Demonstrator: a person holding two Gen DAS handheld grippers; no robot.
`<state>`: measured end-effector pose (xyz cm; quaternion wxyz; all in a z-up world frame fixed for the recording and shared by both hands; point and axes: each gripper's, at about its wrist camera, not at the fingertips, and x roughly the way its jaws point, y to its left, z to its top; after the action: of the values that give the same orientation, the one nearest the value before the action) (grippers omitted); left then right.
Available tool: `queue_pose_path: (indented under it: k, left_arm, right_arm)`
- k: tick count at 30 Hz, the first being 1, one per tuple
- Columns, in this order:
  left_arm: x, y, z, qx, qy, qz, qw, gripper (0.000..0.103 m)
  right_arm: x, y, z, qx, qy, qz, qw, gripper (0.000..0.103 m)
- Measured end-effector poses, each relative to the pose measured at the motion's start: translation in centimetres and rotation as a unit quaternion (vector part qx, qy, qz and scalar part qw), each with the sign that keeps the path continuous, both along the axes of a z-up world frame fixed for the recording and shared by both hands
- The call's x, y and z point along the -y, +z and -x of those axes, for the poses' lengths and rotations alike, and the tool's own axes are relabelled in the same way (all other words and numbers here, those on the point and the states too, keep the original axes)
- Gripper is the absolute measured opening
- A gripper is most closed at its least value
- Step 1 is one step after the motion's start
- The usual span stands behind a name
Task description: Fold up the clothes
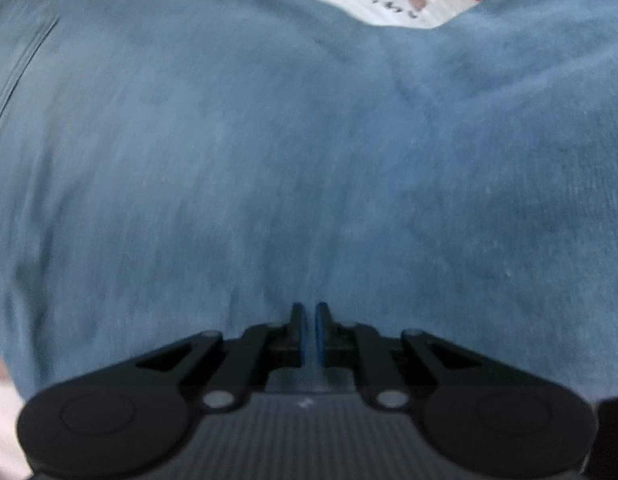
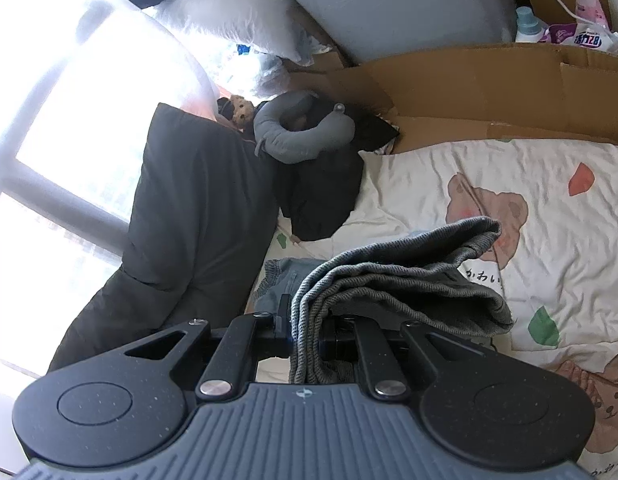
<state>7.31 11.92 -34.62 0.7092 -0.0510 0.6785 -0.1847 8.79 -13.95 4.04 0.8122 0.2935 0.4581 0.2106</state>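
Sweater (image 2: pixel 405 276) mid-fold, bunched knit clamped in right gripper (image 2: pixel 307 320).
Long axis runs away toward bedsheet (image 2: pixel 549 208) centre; left gripper (image 1: pixel 309 320) shut, nothing visibly held, over blue fabric (image 1: pixel 269 140).

A bed (image 2: pixel 429 184) carries everything, covered by a cream sheet (image 2: pixel 549 240) printed with bears and coloured shapes. In the left wrist view, blue-grey cloth (image 1: pixel 269 140) spreads over most of the sheet, which shows only at the upper middle. In the right wrist view, a dark jacket (image 2: pixel 189 220) lies along the left, with a grey neck pillow (image 2: pixel 301 128) at the upper centre.
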Motion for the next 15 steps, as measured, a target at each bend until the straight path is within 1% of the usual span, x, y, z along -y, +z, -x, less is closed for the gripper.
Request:
queue_pose_path:
  k: [4,9,11,13,15]
  left_arm:
    - [-0.7,0.7,0.5,-0.016,0.009,-0.009,0.9998,0.009]
    - [-2.6,2.9,0.4,-0.016,0.031,-0.039,0.9986,0.01]
    - [-3.5,4.4,0.2,-0.009,0.038,-0.051,0.9979,0.01]
    - [-4.3,6.5,-0.2,0.002,0.044,-0.066,0.9969,0.011]
    - [-5.2,9.6,-0.7,0.024,0.039,-0.091,0.9948,0.014]
  right_arm:
    - [-1.1,0.2,-0.1,0.006,0.01,0.001,1.0,0.01]
    - [-2.2,0.3,-0.4,0.008,0.024,0.0,1.0,0.01]
    - [-2.2,0.3,-0.6,0.008,0.024,0.0,1.0,0.01]
    - [-2.0,0.3,-0.7,0.007,0.02,-0.001,1.0,0.01]
    - [-1.7,0.4,-0.8,0.007,0.017,0.0,1.0,0.01]
